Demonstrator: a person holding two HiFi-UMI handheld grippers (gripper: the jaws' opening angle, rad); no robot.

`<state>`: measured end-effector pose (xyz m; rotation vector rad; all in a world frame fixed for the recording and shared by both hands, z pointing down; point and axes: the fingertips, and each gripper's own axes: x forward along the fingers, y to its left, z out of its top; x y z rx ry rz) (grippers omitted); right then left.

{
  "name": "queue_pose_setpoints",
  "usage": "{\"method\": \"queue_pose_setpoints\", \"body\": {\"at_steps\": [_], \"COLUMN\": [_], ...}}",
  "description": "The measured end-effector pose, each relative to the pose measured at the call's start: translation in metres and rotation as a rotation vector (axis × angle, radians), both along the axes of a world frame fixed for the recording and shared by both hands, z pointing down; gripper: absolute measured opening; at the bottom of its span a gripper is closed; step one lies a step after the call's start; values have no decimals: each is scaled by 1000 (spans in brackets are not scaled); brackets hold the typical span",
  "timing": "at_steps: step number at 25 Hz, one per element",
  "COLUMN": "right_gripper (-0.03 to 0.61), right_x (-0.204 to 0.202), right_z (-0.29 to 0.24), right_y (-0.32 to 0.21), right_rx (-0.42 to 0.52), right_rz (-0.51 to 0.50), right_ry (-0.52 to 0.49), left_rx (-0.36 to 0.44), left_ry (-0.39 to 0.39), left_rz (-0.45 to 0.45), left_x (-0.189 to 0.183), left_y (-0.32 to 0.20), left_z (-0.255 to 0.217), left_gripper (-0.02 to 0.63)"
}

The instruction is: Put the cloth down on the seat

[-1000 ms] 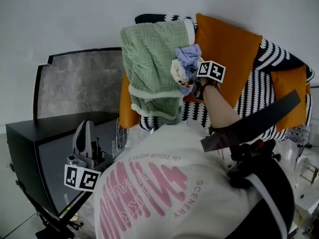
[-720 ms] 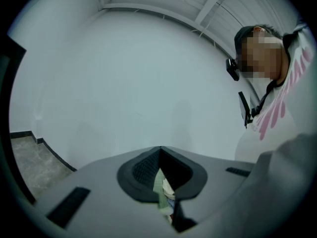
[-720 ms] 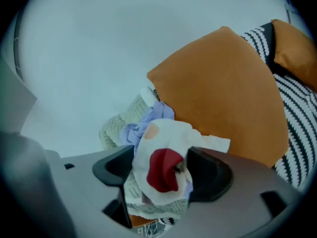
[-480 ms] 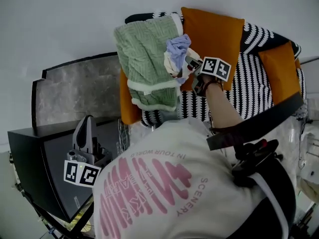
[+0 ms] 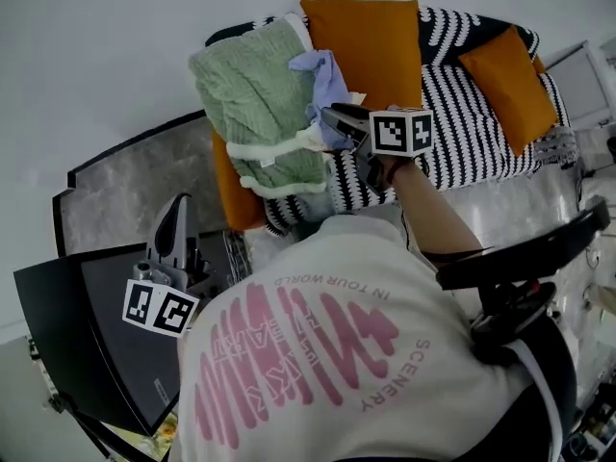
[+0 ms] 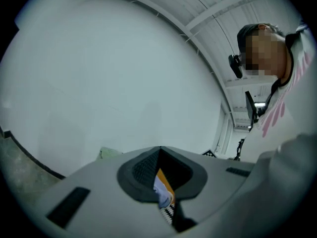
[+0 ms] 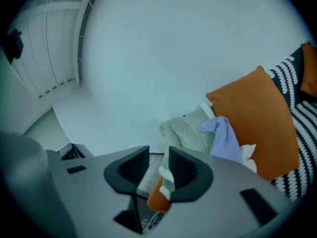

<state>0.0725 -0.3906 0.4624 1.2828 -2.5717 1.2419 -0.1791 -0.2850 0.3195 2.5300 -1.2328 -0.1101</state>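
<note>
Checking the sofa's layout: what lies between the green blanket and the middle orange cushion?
The lilac cloth, resting on the green blanket beside the orange cushion; the head view shows it.

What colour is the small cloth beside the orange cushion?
The cloth is lavender; right gripper view.

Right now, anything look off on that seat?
Yes. The lavender cloth sits crumpled on top of the heaped green blanket, against the orange cushion, rather than spread flat on the striped seat. Nothing looks spilled or damaged.
</note>
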Motion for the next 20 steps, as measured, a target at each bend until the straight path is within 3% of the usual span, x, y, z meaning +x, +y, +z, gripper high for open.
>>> {"method": "queue_pose_setpoints", "body": {"at_steps": [3, 6, 9, 14, 20], "right_gripper": [85, 77, 71, 44, 38], "right_x": [-22, -28, -16, 9, 28], "right_z": [-10, -4, -3, -33, -57], "right_y": [41, 77, 103, 122, 126], "right_rx": [23, 11, 13, 123, 191], "right_rz": [-37, -37, -4, 65, 53], "right_ry": [-48, -41, -43, -99, -88], "left_rx": [-7, -13, -26, -35, -24], "left_ry": [10, 17, 23, 26, 38], "left_rz": [64, 125, 171, 221, 222], "left_x": [12, 22, 32, 53, 73], "left_y": [11, 24, 33, 47, 49], "left_z": [4, 12, 19, 23, 16], "left_gripper": [10, 9, 9, 9, 10]}}
